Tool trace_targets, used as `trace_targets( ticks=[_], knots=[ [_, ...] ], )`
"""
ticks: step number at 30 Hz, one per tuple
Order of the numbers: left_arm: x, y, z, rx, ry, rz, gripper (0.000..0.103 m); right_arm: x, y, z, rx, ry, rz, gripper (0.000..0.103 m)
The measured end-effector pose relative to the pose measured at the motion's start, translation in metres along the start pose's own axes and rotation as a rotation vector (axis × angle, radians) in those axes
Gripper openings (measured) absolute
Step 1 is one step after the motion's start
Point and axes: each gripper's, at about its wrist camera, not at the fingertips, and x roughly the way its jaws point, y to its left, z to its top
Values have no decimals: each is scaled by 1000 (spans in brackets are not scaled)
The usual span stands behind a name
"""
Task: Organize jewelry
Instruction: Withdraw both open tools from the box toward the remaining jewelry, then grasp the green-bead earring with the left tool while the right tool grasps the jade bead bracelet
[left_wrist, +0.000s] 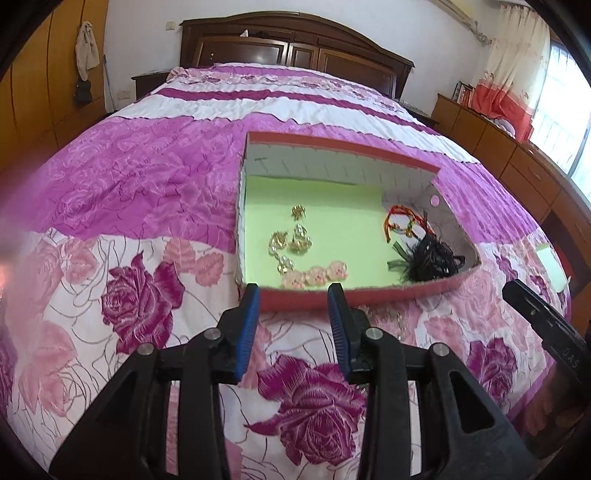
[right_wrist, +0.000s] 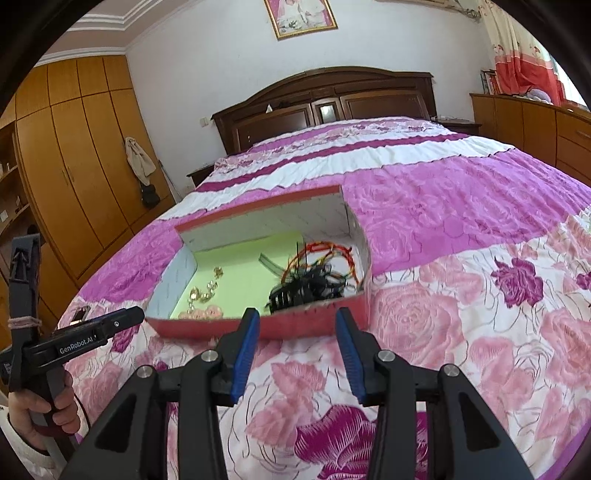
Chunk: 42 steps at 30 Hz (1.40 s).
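Note:
An open red box with a green floor lies on the bed. Inside it, on the left, sit gold earrings and pink round pieces. At its right end lie red and orange string bracelets and a black feathery hair piece. My left gripper hovers just short of the box's near wall, open and empty. My right gripper is also open and empty, in front of the box near the black hair piece and the bracelets.
The pink and white floral bedspread surrounds the box. A dark wooden headboard stands at the far end, a wardrobe to the left, low cabinets to the right. A person's hand holds the left gripper's handle.

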Motion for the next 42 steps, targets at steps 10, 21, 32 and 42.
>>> trace_targets(
  ticks=[10,21,32,42],
  knots=[
    [7,-16,-13,27,58,-37,29,0,-8,-11,14,30,-7,46],
    [17,-35,-32,95,143,-54,29,4,-14,-21,21,60,-13,46],
    [25,-52,-48,161,189,-87,16,5,-17,-24,28,73,-13,46],
    [36,-56,-56,198,193,-71,7,5,-18,-28,33,81,-12,46]
  ],
)
